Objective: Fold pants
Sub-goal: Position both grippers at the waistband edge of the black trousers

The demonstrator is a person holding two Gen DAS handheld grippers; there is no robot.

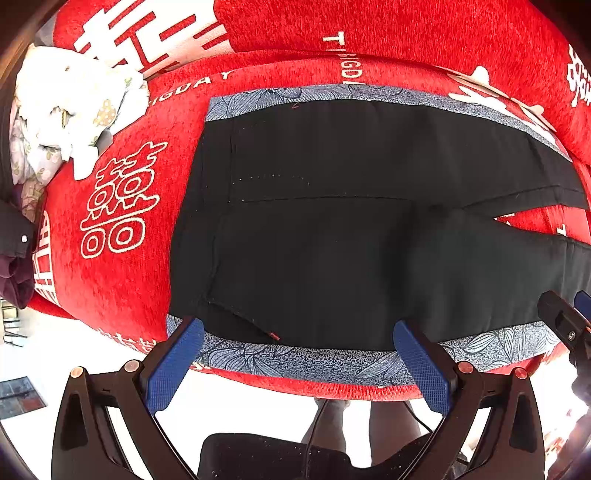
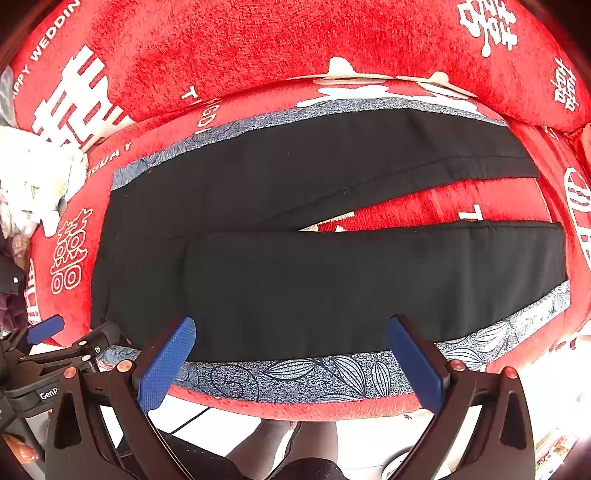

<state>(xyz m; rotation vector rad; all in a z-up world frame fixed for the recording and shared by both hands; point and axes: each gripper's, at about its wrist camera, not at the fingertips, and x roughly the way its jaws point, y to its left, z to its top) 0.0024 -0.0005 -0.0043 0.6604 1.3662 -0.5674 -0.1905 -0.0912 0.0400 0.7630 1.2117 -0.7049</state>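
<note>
Pants: black pants (image 1: 332, 229) lie flat on a blue-grey leaf-print cloth (image 1: 306, 360), waist toward the left, legs running to the right
Legs: in the right wrist view the two legs (image 2: 369, 280) part toward the hems, a wedge of red cover showing between them
Pocket: a stitched pocket line with a small red tag (image 1: 274, 336) sits by the near edge at the waist end
Surface: a red plush cover (image 1: 122, 295) with white characters and lettering, spread over what looks like a sofa seat; the backrest (image 1: 406, 29) rises behind
Left gripper: left gripper (image 1: 297, 363) hangs over the near edge of the waist end, jaws wide, nothing between the blue pads (image 1: 173, 365)
Right gripper: right gripper (image 2: 291, 360) hangs over the near edge of the front leg, jaws wide, nothing between them
Neighbours: each gripper shows at the edge of the other's view, the two just beside each other
Clutter: a heap of pale floral laundry (image 1: 66, 107) lies on the cover well left of the pants; a dark garment (image 1: 14, 251) lies at the far left edge
Below: a person's legs (image 2: 288, 439) and a thin black cable (image 1: 314, 428) over a pale floor (image 1: 258, 410)
Obstruction: nothing lies on the pants; the pile stays apart from them
</note>
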